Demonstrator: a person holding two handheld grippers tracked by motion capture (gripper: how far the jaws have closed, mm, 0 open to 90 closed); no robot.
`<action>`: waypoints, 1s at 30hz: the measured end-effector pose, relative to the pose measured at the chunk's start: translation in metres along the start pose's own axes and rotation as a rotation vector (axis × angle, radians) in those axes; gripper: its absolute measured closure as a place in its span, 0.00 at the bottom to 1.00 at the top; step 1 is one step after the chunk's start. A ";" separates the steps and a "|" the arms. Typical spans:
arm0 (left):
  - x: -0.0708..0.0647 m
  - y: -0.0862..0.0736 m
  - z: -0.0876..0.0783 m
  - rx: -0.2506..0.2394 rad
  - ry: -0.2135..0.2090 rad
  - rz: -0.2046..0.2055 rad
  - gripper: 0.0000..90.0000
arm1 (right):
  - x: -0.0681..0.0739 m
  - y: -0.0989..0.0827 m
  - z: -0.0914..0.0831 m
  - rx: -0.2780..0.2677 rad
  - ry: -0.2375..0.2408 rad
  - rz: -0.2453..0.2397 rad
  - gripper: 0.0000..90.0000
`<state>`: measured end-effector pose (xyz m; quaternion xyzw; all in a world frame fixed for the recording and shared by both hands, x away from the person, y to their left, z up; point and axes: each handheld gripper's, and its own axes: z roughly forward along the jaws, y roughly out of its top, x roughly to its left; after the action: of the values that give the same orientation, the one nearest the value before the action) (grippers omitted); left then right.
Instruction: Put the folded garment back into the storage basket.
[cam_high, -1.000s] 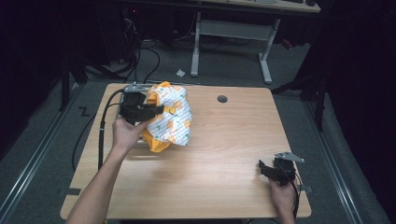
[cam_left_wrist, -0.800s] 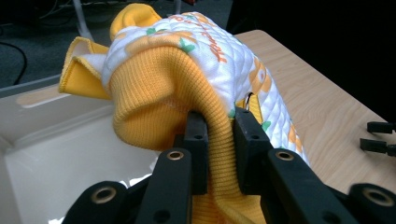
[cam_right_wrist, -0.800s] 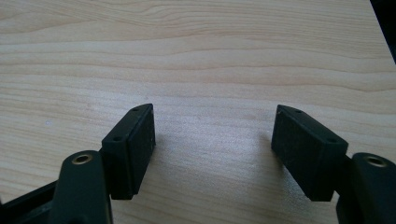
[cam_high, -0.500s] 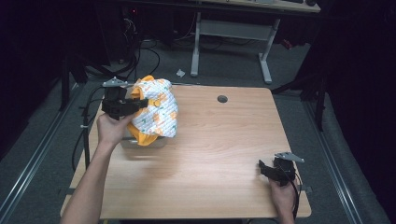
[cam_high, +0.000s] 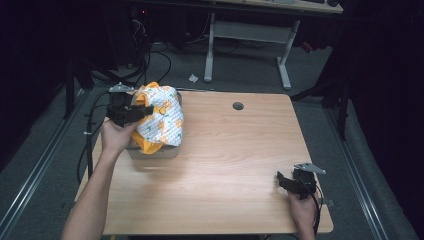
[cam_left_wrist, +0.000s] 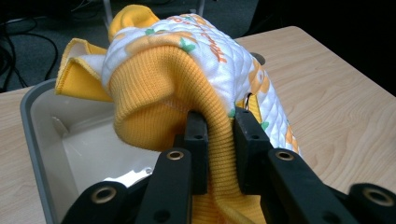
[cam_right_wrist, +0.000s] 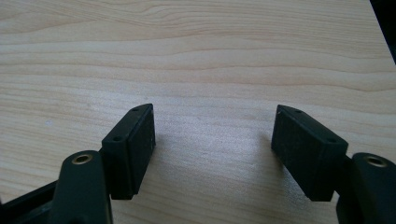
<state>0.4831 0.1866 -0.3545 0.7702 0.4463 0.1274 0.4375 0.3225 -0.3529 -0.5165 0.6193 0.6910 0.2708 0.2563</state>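
Quilted garment (cam_left_wrist: 205, 56), yellow ribbed knit cuff pinched by left hand-held gripper (cam_left_wrist: 219, 140), right hand-held gripper (cam_right_wrist: 212, 144) gaping.

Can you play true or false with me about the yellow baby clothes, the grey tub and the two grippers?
1. The left gripper is pinching the yellow knit part of the baby garment. True.
2. The garment lies flat in the middle of the table. False: it hangs bunched over the grey tub at the table's left edge.
3. The right gripper is holding a sock. False: its jaws stand open over bare wood, nothing between them.
4. The garment is white with orange prints and yellow trim. True.
5. The right gripper sits near the table's front right corner. True.
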 end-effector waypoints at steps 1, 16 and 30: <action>0.003 0.000 0.002 0.002 0.003 0.001 0.86 | 0.000 0.000 0.000 0.000 0.000 0.000 0.34; 0.019 -0.006 0.026 0.056 0.036 0.040 0.86 | 0.000 0.000 0.000 0.000 -0.001 0.000 0.34; 0.033 -0.014 0.048 0.079 0.037 0.054 0.86 | 0.000 0.000 0.000 -0.004 -0.004 -0.004 0.34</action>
<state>0.5214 0.1890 -0.3999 0.7961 0.4383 0.1358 0.3947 0.3223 -0.3526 -0.5167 0.6179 0.6911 0.2705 0.2597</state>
